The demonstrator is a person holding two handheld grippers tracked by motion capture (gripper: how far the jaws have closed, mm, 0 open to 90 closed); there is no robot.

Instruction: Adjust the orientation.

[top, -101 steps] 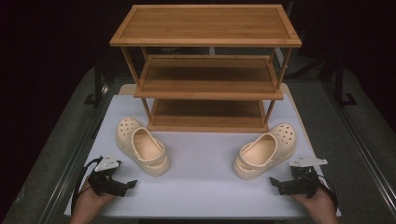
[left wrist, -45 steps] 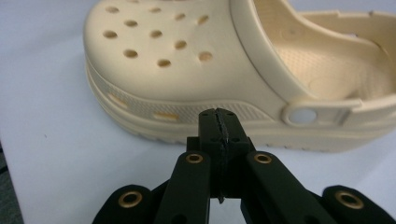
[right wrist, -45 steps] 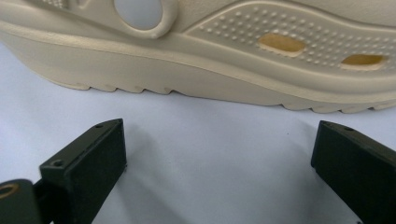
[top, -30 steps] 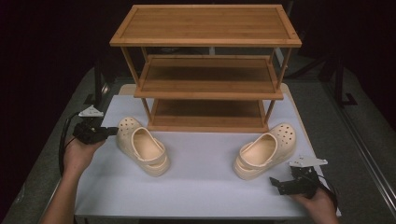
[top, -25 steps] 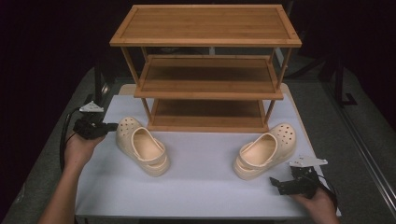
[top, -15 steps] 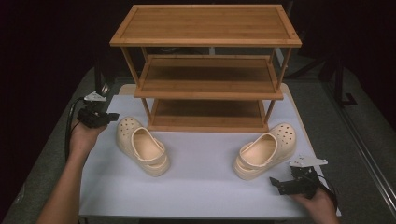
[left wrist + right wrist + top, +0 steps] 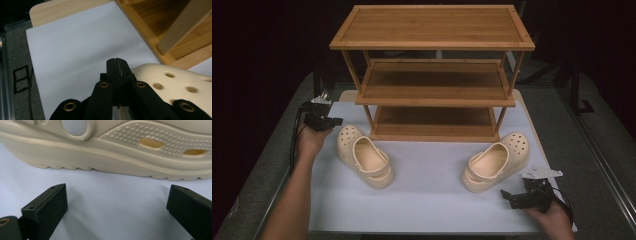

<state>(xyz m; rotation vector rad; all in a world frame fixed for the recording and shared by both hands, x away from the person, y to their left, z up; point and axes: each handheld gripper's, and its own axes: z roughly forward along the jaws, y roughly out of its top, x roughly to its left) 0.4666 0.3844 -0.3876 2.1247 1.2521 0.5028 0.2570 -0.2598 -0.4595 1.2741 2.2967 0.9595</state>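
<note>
Two cream clogs lie on the white table sheet [image 7: 432, 195] in front of a three-tier wooden rack [image 7: 434, 75]. The left clog [image 7: 364, 156] points its toe toward the rack's left leg; the right clog [image 7: 496, 161] lies angled at the right. My left gripper [image 7: 335, 120] hovers just left of the left clog's toe [image 7: 175, 85], jaws shut with nothing between them [image 7: 117, 65]. My right gripper [image 7: 507, 196] rests near the front right edge, open [image 7: 117, 200], facing the right clog's sole side [image 7: 105, 147] a short way off.
The rack's shelves are bare. Grey carpet [image 7: 257, 170] and a metal rail [image 7: 607, 175] flank the table. A wooden board edge [image 7: 65, 10] shows behind the sheet. Cables trail from both grippers.
My left gripper has travelled from the front left corner up and forward to beside the left clog's toe. The right gripper and both clogs have stayed put.
</note>
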